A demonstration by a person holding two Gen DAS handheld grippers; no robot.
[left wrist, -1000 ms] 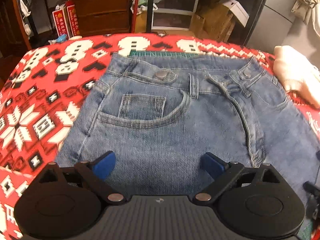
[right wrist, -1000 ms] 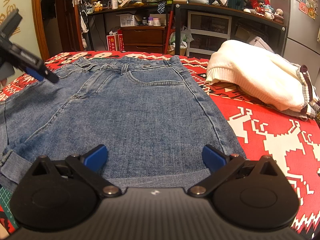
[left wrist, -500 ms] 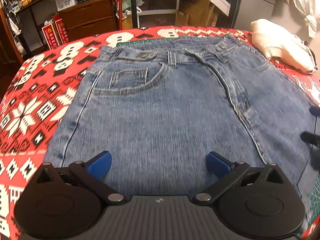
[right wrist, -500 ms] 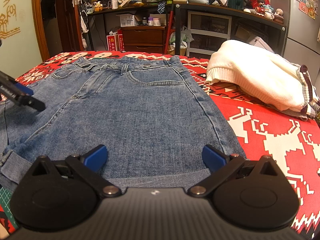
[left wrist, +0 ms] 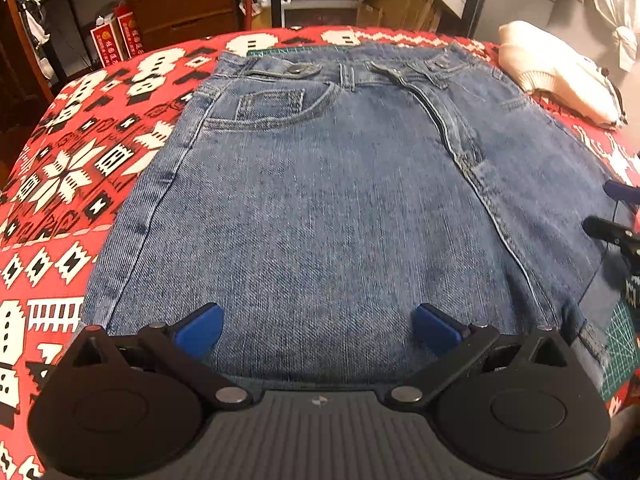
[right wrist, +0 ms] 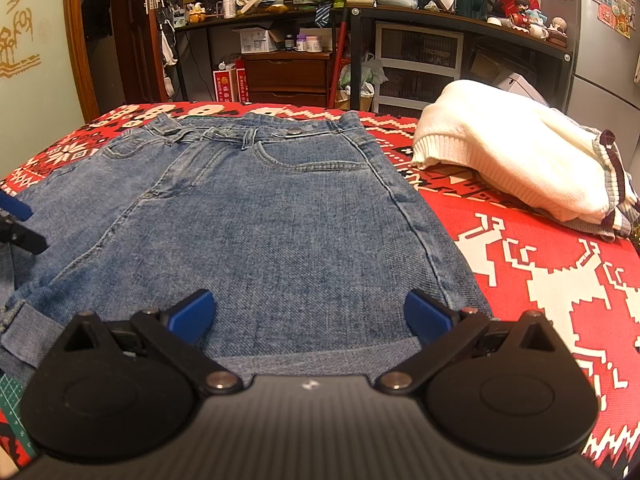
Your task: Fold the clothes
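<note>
The left hand-held gripper (left wrist: 316, 330) has moved back toward the bottom edge of the jeans (left wrist: 340, 208). The right hand-held gripper (right wrist: 308, 316) stayed put. Both have fingers wide apart, holding nothing.

- A lived-in room of a home, used for storage too.
- A red patterned cloth (right wrist: 560, 280) covers the table, with clothes lying on it.
- Beyond the table's far edge stand a wooden drawer chest (right wrist: 286, 76) and a dark shelf (right wrist: 460, 20) crowded with bottles, boxes and figurines.
- Plastic drawers (right wrist: 420, 60) sit under the shelf.
- A wooden door (right wrist: 132, 32) stands past the far left corner.
</note>
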